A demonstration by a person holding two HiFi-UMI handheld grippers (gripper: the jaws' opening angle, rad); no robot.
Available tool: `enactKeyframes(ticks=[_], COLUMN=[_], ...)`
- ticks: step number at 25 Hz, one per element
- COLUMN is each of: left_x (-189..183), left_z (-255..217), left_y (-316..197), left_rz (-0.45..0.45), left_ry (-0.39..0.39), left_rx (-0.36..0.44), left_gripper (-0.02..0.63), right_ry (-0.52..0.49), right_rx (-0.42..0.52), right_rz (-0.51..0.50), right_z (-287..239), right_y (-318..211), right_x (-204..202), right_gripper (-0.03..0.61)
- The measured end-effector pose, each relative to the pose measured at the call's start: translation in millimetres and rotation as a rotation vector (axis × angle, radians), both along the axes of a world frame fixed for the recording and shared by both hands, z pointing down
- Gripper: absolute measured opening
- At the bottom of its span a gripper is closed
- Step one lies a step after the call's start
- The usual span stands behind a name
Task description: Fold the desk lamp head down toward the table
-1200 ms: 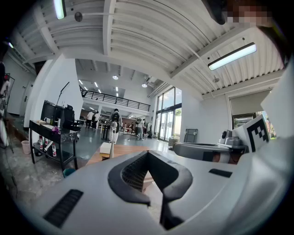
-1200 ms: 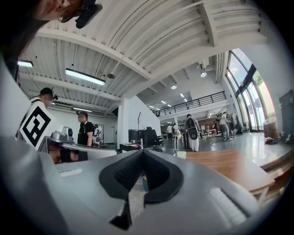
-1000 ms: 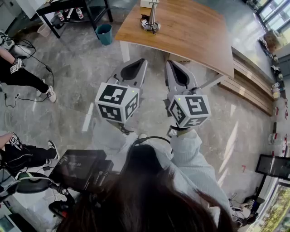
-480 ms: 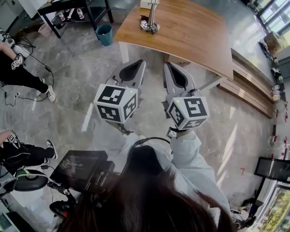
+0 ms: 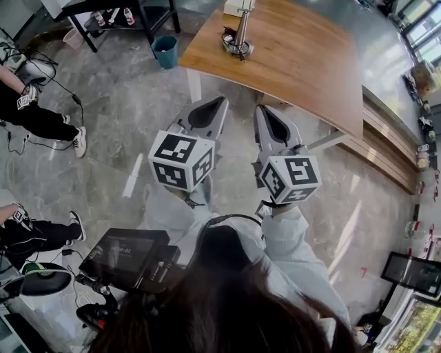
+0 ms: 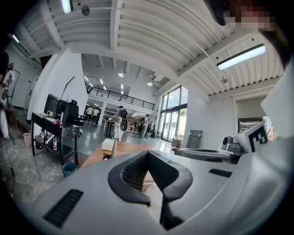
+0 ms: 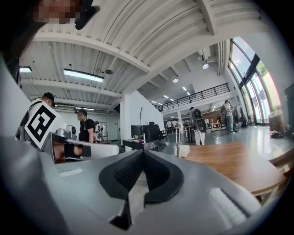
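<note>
The desk lamp (image 5: 239, 38) stands on the far left part of the wooden table (image 5: 303, 62), a thin metal stem on a round base; its head is cut off at the top of the head view. It appears as a slim pole in the left gripper view (image 6: 114, 148) and in the right gripper view (image 7: 177, 146). My left gripper (image 5: 219, 102) and right gripper (image 5: 262, 110) hang side by side over the floor, short of the table's near edge. Both point at the table. Each has its jaws shut with nothing between them (image 6: 148, 153) (image 7: 143, 153).
A white box (image 5: 238, 7) sits beside the lamp. A blue bin (image 5: 165, 52) and a black shelf (image 5: 131, 14) stand left of the table. Wooden benches (image 5: 386, 145) run along the right. People (image 5: 34, 114) sit or stand at the left, with cables on the floor.
Both grippers have moved forward toward the table, side by side, and the table now lies closer in the head view. The jaws stayed shut.
</note>
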State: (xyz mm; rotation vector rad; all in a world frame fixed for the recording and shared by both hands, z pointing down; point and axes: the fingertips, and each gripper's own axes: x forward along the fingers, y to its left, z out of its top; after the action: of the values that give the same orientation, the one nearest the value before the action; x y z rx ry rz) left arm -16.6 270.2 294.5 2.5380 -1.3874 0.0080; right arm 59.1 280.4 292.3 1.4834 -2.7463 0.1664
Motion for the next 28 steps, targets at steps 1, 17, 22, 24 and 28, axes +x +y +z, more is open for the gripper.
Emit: enactKeyframes(ticks=[1,17,22,24,28], left_x=[-3,-12,-9,-6,4], left_z=[2,-17,13,21,26], left_y=[-13,-265,-331,-359,-420], left_rz=[0.001,0.170,0.223,0.260,0.303], left_ry=[-0.002,0.001,0.029,0.050,0.064], left_rx=[0.000,0.014,-0.025,-0.034,-0.042], left_gripper=[0.003,0.003,0.003,0.003,0.003], right_ry=[-0.002,-0.006,0.011,0.015,0.038], right_rx=[-0.001,-0.051,-0.125,-0.143,-0.177], right_rz=[0.001,0.124,0.121,0.101,0.053], right_z=[2,2,46,62,84], right_y=[-14,-262,-330,-360,-417], right_x=[-2,-12,-8,-6,3], right_gripper=[0.002,0.002,0.003,0.005,0.009])
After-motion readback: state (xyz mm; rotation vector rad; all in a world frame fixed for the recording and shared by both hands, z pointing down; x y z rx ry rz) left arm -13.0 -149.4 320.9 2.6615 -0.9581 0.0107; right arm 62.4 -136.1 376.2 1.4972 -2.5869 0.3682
